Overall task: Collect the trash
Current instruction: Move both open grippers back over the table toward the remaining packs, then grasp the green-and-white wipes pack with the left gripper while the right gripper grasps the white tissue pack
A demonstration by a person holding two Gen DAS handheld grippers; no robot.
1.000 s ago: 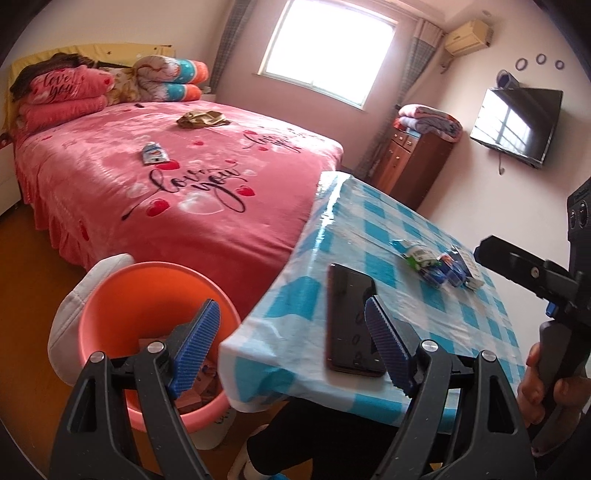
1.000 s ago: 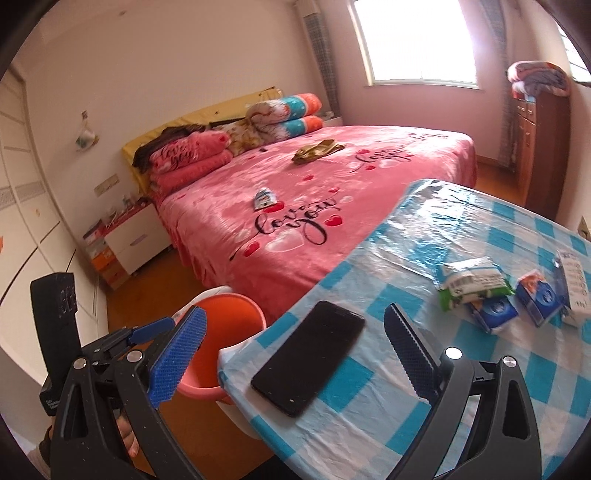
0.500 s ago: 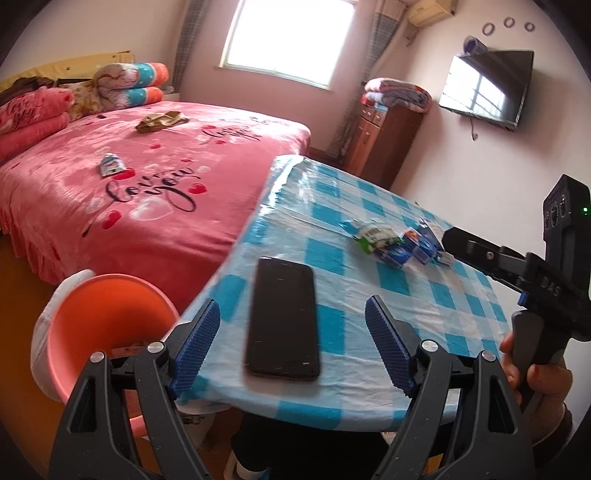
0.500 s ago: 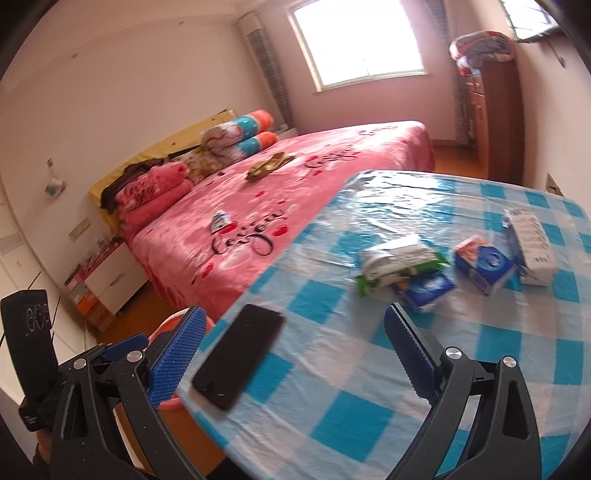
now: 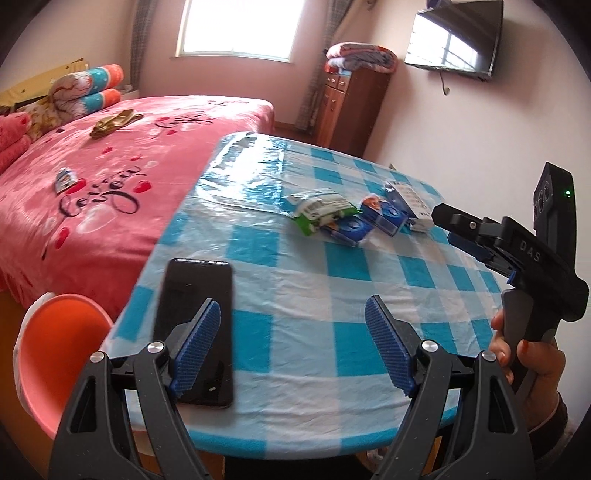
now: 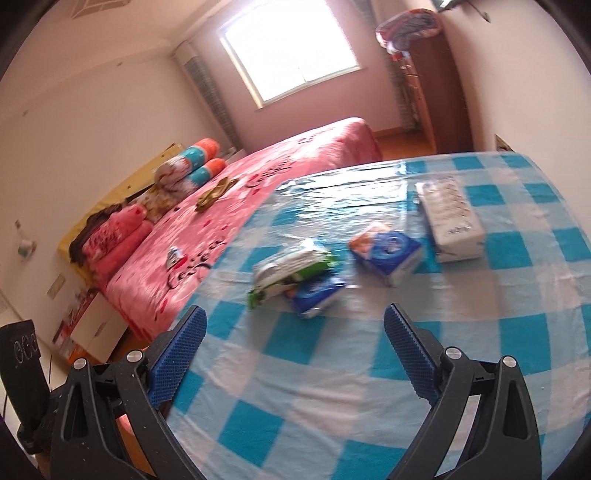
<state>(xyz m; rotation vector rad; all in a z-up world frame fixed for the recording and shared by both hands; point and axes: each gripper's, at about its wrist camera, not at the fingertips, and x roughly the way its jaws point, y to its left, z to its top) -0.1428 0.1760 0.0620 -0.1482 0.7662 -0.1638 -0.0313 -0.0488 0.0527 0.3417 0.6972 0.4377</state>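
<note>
Several packets lie in a row on the blue-checked table [image 5: 314, 280]: a green-and-white wrapper [image 5: 319, 210] [image 6: 291, 267], a blue packet [image 5: 349, 227] [image 6: 317, 293], a blue-and-orange tissue pack [image 5: 382, 214] [image 6: 388, 251] and a white pack [image 5: 410, 201] [image 6: 452, 223]. My left gripper [image 5: 291, 345] stands open over the near table edge, nothing between its fingers. My right gripper [image 6: 293, 352] is open too, short of the packets, and empty. An orange bin [image 5: 55, 354] sits on the floor at the left. A small wrapper [image 5: 64, 179] lies on the bed.
A black phone [image 5: 197, 325] lies on the table's near left corner, partly under my left finger. A pink bed [image 5: 92, 177] fills the left, with an olive cloth [image 5: 114, 122] on it. A wooden cabinet [image 5: 351, 107] and wall television [image 5: 452, 35] stand beyond. A hand [image 5: 532, 365] holds the right gripper.
Both grippers have swung right, from the bin and bed toward the table. The packets now sit closer and more central in the right wrist view; the phone has left that view.
</note>
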